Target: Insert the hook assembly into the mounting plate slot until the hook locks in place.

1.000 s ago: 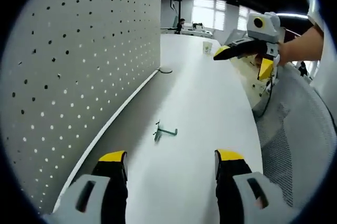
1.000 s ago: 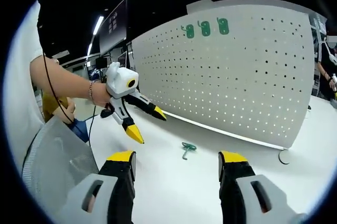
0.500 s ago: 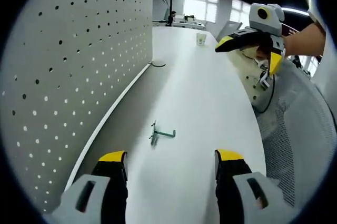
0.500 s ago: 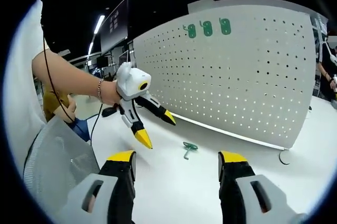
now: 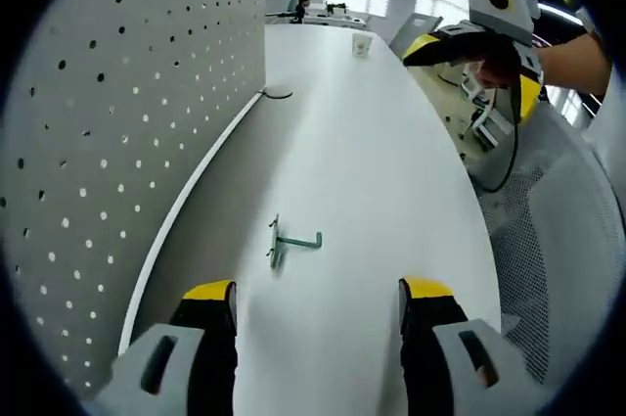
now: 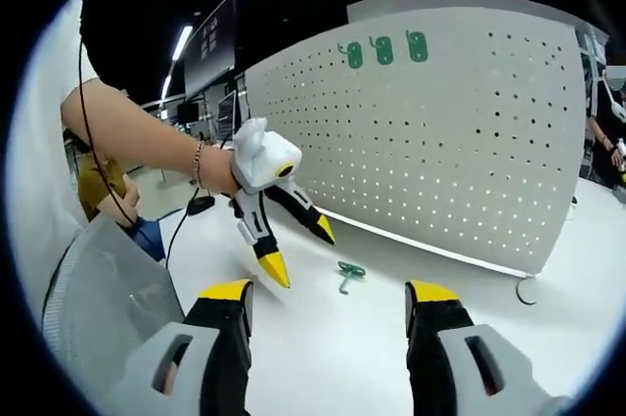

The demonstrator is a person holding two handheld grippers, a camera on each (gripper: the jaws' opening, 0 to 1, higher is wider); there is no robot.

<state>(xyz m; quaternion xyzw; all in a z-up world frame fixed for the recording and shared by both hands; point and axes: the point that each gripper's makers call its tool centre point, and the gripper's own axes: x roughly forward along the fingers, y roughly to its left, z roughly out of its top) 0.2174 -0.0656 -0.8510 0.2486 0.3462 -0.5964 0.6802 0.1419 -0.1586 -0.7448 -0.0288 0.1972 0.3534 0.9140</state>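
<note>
A green metal hook (image 5: 290, 243) lies flat on the white table (image 5: 391, 201), a short way ahead of my left gripper (image 5: 318, 303), whose yellow-tipped jaws stand open with nothing between them. The same hook (image 6: 348, 274) lies in front of the white pegboard (image 6: 460, 132). Three green hooks (image 6: 382, 49) hang near the pegboard's top edge. My left gripper (image 6: 296, 250) hovers open just left of the lying hook, held by a person's hand. My right gripper (image 6: 328, 303) is open and empty, and shows again at upper right (image 5: 479, 69) above the table.
The pegboard (image 5: 108, 142) runs along the table's left side. A paper cup (image 5: 362, 44) stands far down the table and a round black ring (image 5: 278, 94) lies by the board's end. A mesh chair (image 5: 548, 240) is at the right edge.
My left gripper has moved down and closer to the lying hook. The pegboard's top hooks have slid out of the left gripper view. The right gripper stayed nearly still.
</note>
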